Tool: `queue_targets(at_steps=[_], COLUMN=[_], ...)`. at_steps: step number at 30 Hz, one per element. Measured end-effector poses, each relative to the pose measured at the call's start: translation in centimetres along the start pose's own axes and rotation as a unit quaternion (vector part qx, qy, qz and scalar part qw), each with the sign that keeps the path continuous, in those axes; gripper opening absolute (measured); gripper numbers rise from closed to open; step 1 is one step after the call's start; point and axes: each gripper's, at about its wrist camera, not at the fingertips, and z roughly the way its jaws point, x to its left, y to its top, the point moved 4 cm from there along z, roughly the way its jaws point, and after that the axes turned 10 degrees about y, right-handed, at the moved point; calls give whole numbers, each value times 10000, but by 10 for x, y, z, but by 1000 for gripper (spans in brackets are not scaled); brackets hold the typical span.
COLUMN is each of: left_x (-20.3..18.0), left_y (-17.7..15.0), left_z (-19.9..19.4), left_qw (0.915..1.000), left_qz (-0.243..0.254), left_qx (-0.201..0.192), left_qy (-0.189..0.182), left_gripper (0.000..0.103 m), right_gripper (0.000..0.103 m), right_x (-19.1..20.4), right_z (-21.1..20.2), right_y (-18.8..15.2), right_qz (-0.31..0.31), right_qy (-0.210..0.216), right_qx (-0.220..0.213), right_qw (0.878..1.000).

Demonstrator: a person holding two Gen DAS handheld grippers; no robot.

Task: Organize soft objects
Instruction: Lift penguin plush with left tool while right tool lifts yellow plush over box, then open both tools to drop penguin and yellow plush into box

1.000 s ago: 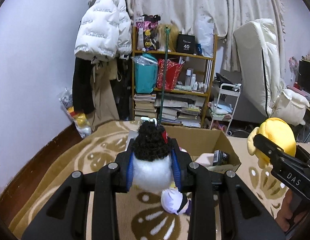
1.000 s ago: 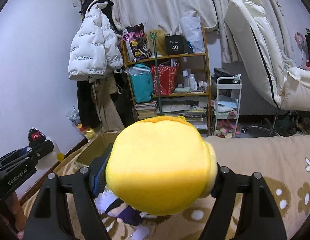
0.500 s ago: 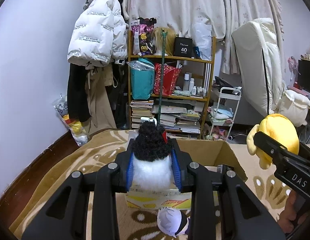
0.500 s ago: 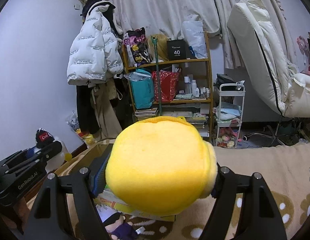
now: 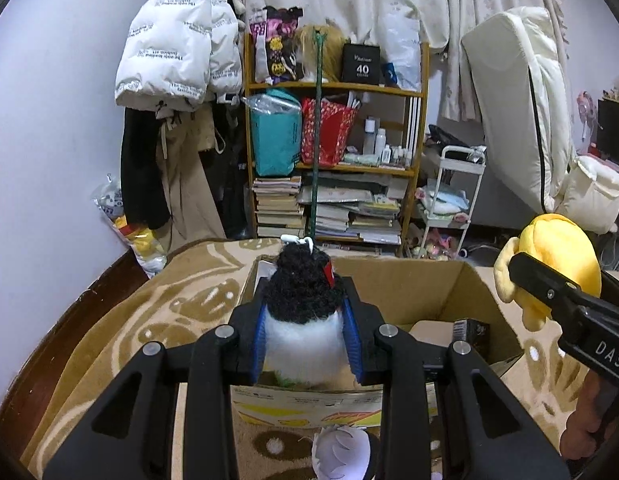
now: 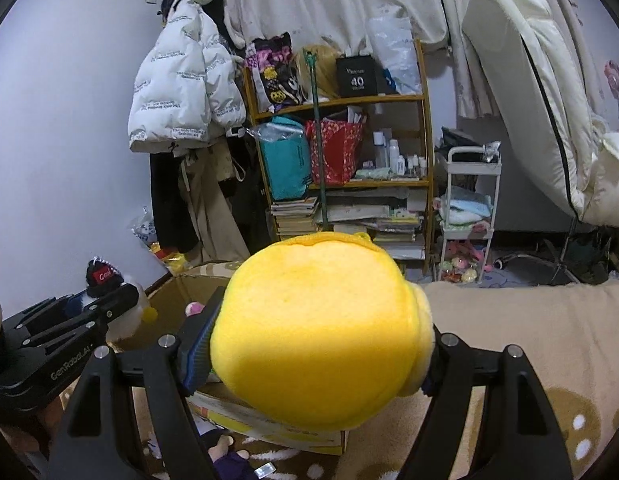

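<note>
My left gripper (image 5: 305, 320) is shut on a small plush toy (image 5: 303, 336) with a white body and a curly black cap. It hangs over the near edge of an open cardboard box (image 5: 409, 284) that stands on a beige patterned blanket. My right gripper (image 6: 317, 344) is shut on a round yellow plush (image 6: 317, 332), which hides most of what lies ahead of it. That yellow plush (image 5: 557, 248) also shows in the left wrist view, to the right of the box. A small doll with pale hair (image 5: 341, 452) lies on the blanket in front of the box.
Inside the box are a small black carton (image 5: 469, 330) and something pink (image 6: 193, 308). Behind the box stand a crowded wooden shelf (image 5: 333, 160), a white trolley (image 5: 453, 200), hanging coats (image 5: 177, 40) and a leaning mattress (image 5: 521, 100). A hand (image 5: 585, 428) holds the right gripper.
Both grippers have moved forward and a little down with their toys. The box is nearer and larger in both views. The doll on the blanket has slid toward the bottom edge.
</note>
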Motion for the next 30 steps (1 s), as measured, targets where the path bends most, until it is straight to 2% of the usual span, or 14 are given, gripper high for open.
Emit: queue_targets(at_steps=[8, 17, 26, 30], left_x=[-12, -14, -14, -16], left_y=[-14, -22, -30, -35], left_z=[16, 24, 32, 36], left_qw=[9992, 9976, 9947, 9934], left_qz=[237, 285, 316, 356], left_qx=[311, 628, 973, 1088], left_qy=[-26, -50, -46, -29], left_gripper=[32, 33, 34, 39], right_gripper=[81, 82, 85, 87], right_x=[-15, -5, 0, -3], right_z=[14, 14, 24, 29], right_y=[-12, -14, -27, -32], right_qz=[408, 510, 645, 771], right_qy=[141, 448, 624, 562], right_qx=[211, 283, 540, 652], right_qw=[9988, 9973, 9945, 9933])
